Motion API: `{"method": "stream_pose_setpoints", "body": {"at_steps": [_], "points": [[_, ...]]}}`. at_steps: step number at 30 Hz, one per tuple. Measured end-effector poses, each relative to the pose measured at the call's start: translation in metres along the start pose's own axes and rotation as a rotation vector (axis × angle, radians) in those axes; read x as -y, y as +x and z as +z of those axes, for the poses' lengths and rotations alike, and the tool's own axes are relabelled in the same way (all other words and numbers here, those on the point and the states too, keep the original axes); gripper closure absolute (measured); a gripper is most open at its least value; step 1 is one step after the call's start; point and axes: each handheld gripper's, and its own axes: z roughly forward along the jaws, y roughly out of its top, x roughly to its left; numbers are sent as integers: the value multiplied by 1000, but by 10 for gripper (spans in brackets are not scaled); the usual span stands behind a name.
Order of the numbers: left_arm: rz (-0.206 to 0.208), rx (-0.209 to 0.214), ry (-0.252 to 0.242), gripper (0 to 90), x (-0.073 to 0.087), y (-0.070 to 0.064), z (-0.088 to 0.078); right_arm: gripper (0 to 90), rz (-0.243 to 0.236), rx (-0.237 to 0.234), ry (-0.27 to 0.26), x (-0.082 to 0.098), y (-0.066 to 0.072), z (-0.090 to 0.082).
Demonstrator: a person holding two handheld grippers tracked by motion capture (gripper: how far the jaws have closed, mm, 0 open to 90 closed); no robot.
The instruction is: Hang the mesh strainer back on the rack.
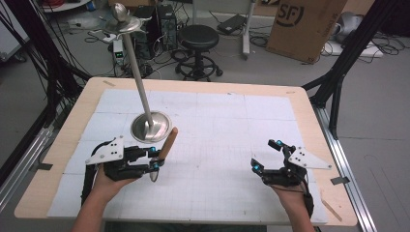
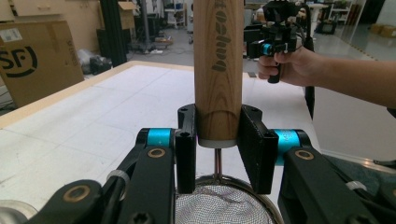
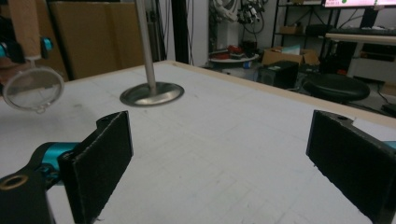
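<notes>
A small mesh strainer with a wooden handle (image 1: 168, 142) is held above the table's left front. My left gripper (image 1: 154, 158) is shut on the handle just above the mesh. In the left gripper view both pads press the handle (image 2: 218, 70), and the mesh bowl (image 2: 219, 205) hangs below the jaws. My right gripper (image 1: 265, 154) hovers over the right front of the table, open, with nothing between its fingers (image 3: 100, 158). From the right gripper view the strainer (image 3: 32, 88) hangs at the far left. A steel stand (image 1: 151, 127) with a round base and a tall pole rises behind the strainer.
The white gridded mat (image 1: 222, 121) covers a wooden table. Beyond the far edge stand a black stool (image 1: 198, 36) and a cardboard box (image 1: 304, 24). Black frame legs (image 1: 338, 72) rise at the right, and cables hang at the left.
</notes>
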Motion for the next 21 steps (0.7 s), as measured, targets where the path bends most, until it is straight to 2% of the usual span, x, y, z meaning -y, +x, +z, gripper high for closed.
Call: {"method": "stream_pose_setpoints", "body": {"at_steps": [3,6,12,17,21], "points": [[-1,4,-10,691,-2,1,2,57,17,-36,-30,-10,-1,1],[5,13,-5,691,-6,0,7,57,6,-62,-46,-20,1,6],[18,30,3,690,-18,-3,18,58,-23,-104,-52,-38,5,16],[22,53,18,691,-27,-2,26,57,-32,-121,-49,-46,7,20],[8,61,20,690,-31,-1,31,57,-30,-141,-48,-53,11,22]]}}
